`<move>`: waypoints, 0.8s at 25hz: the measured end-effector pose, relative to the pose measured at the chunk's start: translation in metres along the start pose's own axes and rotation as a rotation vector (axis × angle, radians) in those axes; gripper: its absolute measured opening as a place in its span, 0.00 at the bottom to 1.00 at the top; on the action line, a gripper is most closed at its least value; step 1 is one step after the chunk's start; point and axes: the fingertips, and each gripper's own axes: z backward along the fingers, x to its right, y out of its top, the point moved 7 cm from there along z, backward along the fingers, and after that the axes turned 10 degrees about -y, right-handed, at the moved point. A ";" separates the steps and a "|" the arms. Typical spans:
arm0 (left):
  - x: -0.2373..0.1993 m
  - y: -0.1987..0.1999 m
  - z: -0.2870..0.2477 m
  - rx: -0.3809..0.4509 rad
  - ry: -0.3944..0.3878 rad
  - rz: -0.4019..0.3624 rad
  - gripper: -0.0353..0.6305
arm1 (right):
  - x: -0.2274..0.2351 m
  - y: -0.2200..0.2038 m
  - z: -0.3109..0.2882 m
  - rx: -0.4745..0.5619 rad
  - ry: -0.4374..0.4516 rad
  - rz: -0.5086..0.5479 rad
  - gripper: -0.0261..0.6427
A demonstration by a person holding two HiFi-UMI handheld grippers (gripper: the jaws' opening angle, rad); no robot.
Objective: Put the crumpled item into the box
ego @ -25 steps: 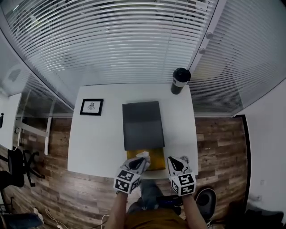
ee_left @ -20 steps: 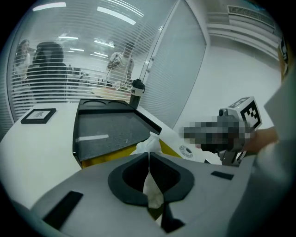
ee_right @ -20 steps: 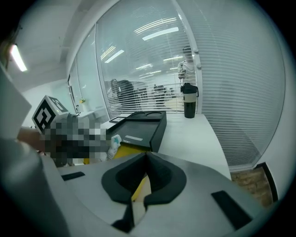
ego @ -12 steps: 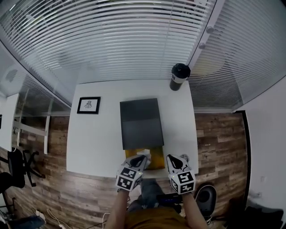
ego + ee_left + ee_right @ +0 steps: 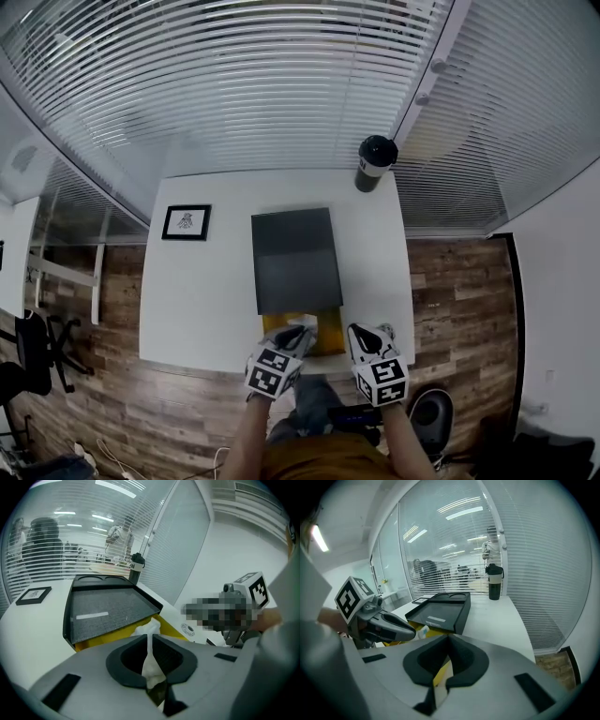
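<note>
The left claw is clenching a crumpled white paper. Its two dark pads are pressing together on the wad, and a loose end is sticking up past the tips. In the head view the left claw is hovering at the near edge of the white table. There the paper is showing over the exposed near end of the yellow box. Whether the paper is touching the box cannot be told.

A black lid is lying over the far part of that box, leaving only the near yellow strip open. From the left gripper view the lid is sitting raised, with the yellow box wall showing beneath it.

The right claw is closed with nothing between its jaws, its pads meeting at the tips. In the head view it is hanging just beside the box's near right corner, apart from the left claw. Its own view is catching the left claw from the side, with the white wad at its tip.

A black tumbler is standing upright at the table's far right corner. A framed picture is lying flat at the far left. White blinds are hanging beyond the table, and the wooden floor is showing around it.
</note>
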 end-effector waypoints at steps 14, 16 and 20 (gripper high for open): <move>0.005 0.004 0.008 0.013 0.010 -0.019 0.18 | -0.003 0.013 0.015 0.047 -0.018 0.015 0.06; 0.007 0.007 0.013 0.037 0.012 -0.020 0.18 | -0.006 0.017 0.018 0.061 -0.017 0.023 0.06; 0.013 0.012 0.027 0.076 0.021 -0.040 0.12 | -0.014 0.023 0.025 0.085 -0.018 0.044 0.06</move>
